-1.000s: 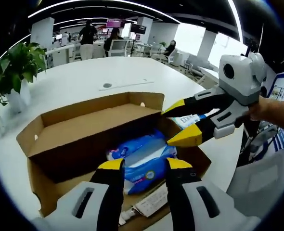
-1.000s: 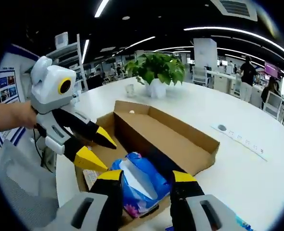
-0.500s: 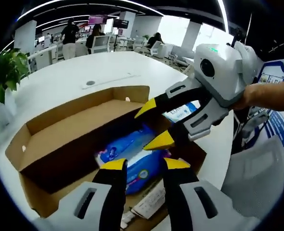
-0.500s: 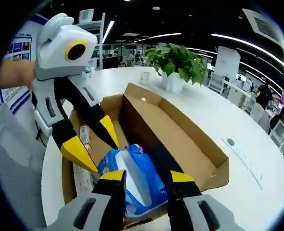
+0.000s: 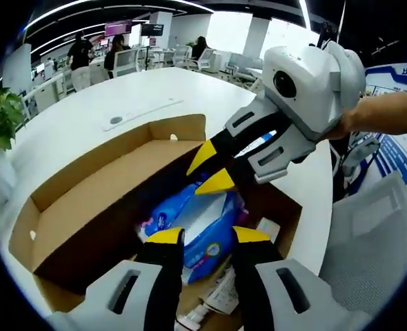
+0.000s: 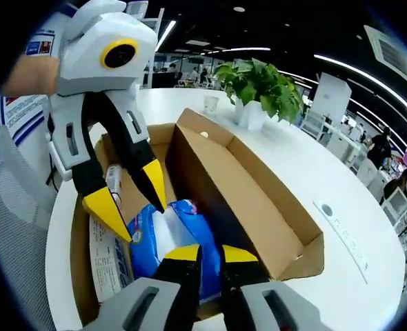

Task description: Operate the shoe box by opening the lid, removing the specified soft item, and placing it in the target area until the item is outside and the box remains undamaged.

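An open cardboard shoe box [image 5: 86,200] [image 6: 248,186] sits on the white table, its lid standing up along one side. Inside lies a soft blue and white pack [image 5: 203,224] [image 6: 148,238]. My left gripper [image 5: 207,238] hovers over the near end of the pack with its jaws wide apart; in the right gripper view the left gripper [image 6: 131,196] reaches down into the box. My right gripper [image 6: 211,253] has its jaws drawn close with blue pack between them. In the left gripper view the right gripper [image 5: 210,171] pinches the pack's far end.
A printed leaflet [image 5: 224,300] [image 6: 107,255] lies on the box floor beside the pack. A potted plant [image 6: 259,83] stands past the box. A grey chair [image 5: 369,248] is at the table edge. A hand [image 5: 390,114] holds the right gripper.
My right gripper has come down into the box and its jaws have narrowed onto the blue pack. The left gripper has moved a little closer over the pack, still wide.
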Demonstrator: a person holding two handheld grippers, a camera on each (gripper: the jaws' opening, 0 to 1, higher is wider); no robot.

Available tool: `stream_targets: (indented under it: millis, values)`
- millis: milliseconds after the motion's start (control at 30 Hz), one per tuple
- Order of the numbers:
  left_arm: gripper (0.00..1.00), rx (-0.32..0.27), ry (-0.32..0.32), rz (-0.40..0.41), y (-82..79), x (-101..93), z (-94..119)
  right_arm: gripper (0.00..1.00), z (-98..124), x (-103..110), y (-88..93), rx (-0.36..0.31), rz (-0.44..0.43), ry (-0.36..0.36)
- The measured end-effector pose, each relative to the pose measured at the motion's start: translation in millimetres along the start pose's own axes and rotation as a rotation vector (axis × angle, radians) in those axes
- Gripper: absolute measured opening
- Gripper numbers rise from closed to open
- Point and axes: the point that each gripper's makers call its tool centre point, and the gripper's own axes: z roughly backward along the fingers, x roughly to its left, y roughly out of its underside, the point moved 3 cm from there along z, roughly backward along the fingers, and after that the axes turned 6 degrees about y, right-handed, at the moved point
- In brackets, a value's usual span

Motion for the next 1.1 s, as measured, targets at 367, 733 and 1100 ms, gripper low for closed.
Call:
stream_targets:
  millis: [367, 733, 1100]
  values:
    - [0.21, 0.044, 0.051, -0.089, -4.8, -4.9, -20, 0.0, -1, 6, -1.1, 0.002, -0.006, -0.008]
    - [0.06, 0.129, 0.072, -0.099, 10.3, -6.8, -31, 0.0, 2, 8, -0.5, 0.009, -0.024, -0.01]
    - [0.0, 0.16, 0.051, -0.088, 15.3, -9.4, -28, 0.0, 5, 9, -2.7, 0.0, -0.021, -0.013]
